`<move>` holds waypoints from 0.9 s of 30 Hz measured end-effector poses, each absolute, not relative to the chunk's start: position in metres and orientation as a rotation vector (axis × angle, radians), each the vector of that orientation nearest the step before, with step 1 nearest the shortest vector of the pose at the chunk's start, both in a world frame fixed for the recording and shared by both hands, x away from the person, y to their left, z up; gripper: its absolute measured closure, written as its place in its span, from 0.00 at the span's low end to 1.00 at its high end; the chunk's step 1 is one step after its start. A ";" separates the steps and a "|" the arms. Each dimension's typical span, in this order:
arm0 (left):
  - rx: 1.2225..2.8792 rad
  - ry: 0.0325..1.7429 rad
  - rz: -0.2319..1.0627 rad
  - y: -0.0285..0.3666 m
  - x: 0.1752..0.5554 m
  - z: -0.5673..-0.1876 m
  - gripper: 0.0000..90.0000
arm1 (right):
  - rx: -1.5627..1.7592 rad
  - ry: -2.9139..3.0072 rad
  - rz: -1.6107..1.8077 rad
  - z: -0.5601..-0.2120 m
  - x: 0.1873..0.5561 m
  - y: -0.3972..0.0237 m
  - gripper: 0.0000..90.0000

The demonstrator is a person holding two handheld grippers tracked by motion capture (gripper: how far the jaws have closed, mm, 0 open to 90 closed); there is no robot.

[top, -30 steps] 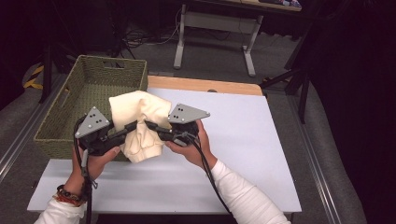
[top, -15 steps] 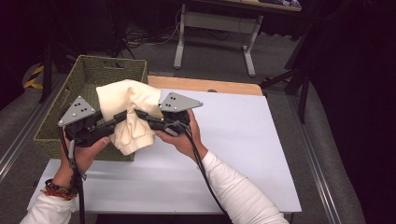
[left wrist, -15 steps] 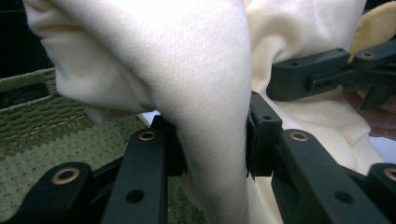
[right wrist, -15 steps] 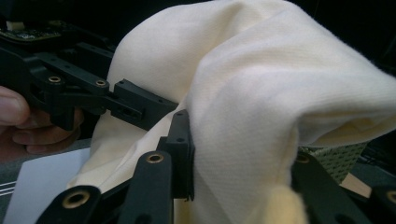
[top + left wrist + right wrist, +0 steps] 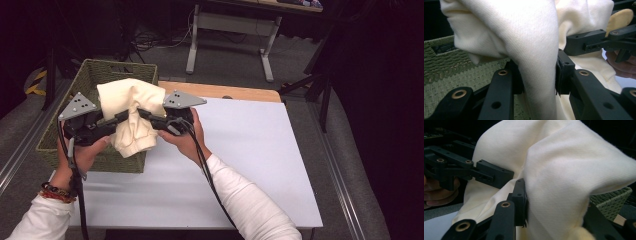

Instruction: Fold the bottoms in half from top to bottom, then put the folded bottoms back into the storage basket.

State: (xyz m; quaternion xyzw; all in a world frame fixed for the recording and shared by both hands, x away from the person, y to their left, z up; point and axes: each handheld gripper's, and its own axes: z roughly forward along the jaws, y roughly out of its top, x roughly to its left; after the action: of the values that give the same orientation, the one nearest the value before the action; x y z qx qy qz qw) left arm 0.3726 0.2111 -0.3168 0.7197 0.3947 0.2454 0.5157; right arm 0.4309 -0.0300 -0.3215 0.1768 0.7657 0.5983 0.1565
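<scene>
A cream folded garment point(image 5: 131, 116) hangs in the air between both grippers, over the right edge of the woven green basket point(image 5: 75, 145). My left gripper point(image 5: 116, 119) is shut on a thick fold of the garment point(image 5: 536, 62), whose cloth bulges between the pads. My right gripper point(image 5: 145, 116) is shut on the garment point(image 5: 564, 182) from the other side. The two grippers face each other, nearly tip to tip. In the left gripper view the right gripper point(image 5: 599, 42) crosses at the upper right. In the right gripper view the left gripper point(image 5: 474, 170) crosses at the left.
The white table top point(image 5: 250, 150) stretches right of the hands. A wooden board point(image 5: 225, 92) lies along its far edge. Beyond it stands a grey metal stand point(image 5: 230, 40) on the floor. The basket sits at the table's left end.
Both hands have carried the garment leftward and slightly up, from over the table beside the basket to over the basket's right edge. The grips look unchanged.
</scene>
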 end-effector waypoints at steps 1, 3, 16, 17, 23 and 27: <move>1.729 0.953 0.590 0.213 0.375 -0.316 0.74 | 0.502 2.193 1.702 -0.321 0.433 -0.028 0.73; 1.738 0.965 0.585 0.215 0.379 -0.316 0.74 | 0.506 2.190 1.688 -0.321 0.438 -0.023 0.73; 1.780 1.039 0.563 0.228 0.407 -0.321 0.73 | 0.604 2.211 1.666 -0.334 0.464 -0.003 0.73; 1.781 1.047 0.558 0.229 0.408 -0.320 0.73 | 0.607 2.211 1.664 -0.334 0.465 -0.002 0.73; 1.809 1.083 0.531 0.240 0.419 -0.321 0.73 | 0.651 2.219 1.663 -0.337 0.472 0.010 0.73; 1.827 1.105 0.511 0.246 0.427 -0.325 0.73 | 0.679 2.236 1.655 -0.342 0.479 0.018 0.73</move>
State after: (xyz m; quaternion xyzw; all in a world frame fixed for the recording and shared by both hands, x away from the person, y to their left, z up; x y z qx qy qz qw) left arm 0.4267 0.2463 -0.3252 0.7407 0.4482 0.2071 0.4557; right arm 0.4790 0.0182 -0.3423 0.2348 0.7734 0.5724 0.1384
